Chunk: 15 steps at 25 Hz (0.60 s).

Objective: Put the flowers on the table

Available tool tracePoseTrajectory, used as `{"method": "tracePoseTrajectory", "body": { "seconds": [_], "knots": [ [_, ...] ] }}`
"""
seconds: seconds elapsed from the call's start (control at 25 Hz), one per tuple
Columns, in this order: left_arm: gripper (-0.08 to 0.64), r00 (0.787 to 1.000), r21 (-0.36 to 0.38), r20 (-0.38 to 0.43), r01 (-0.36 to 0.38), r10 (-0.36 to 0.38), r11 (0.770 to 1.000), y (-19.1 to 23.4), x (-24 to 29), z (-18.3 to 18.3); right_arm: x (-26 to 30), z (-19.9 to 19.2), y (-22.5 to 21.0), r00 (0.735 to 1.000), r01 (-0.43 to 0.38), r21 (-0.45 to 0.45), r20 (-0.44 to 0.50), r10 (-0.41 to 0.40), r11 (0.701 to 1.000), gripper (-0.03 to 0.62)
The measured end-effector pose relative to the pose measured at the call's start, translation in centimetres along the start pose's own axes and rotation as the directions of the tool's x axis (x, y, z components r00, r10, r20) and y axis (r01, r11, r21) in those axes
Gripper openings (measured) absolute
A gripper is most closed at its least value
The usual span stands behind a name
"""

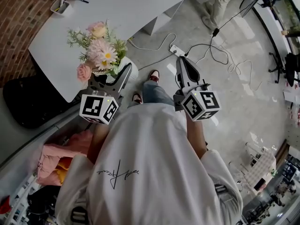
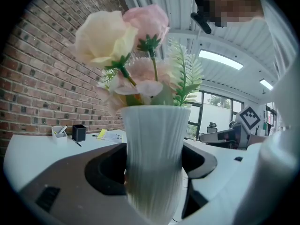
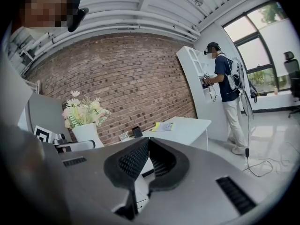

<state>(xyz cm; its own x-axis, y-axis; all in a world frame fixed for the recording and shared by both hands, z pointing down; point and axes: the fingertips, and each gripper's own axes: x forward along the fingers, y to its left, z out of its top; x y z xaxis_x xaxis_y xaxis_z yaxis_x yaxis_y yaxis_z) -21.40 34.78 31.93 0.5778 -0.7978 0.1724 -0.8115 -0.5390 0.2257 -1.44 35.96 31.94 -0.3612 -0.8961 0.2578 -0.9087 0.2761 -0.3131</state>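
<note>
Gripping with the left gripper [image 1: 117,78], jaws spread round a ribbed white vase [image 2: 154,139] of pink and cream flowers [image 1: 99,50] (plus fern sprigs [image 2: 187,74]), beside the smooth white table's [image 1: 140,8] corner. Pinched shut and empty on the right gripper [image 3: 148,142], ridged dark jaws touching at the tips.

The ribbed white vase [image 2: 154,153] hides the tips of my left tool [image 1: 121,76] (its base runs off the bottom edge); in the head view, the flowers [image 1: 99,50] and tool cover most of it.
</note>
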Motion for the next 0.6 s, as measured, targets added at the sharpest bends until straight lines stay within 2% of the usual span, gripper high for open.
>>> {"method": "tracePoseTrajectory", "body": {
  "seconds": [0.32,0.6],
  "knots": [
    [0.345,0.999,-0.006,-0.013,-0.032,0.032,0.999,1.1,6.0,1.0,4.6,1.3,-3.1,0.998,-0.05,-0.009,-0.044,0.049,0.999,0.025],
    [0.345,0.998,0.02,-0.012,-0.06,0.06,0.998,1.4,11.7,2.9,8.6,3.4,-6.3,0.994,-0.095,-0.008,-0.055,0.094,0.995,0.025]
  ]
}}
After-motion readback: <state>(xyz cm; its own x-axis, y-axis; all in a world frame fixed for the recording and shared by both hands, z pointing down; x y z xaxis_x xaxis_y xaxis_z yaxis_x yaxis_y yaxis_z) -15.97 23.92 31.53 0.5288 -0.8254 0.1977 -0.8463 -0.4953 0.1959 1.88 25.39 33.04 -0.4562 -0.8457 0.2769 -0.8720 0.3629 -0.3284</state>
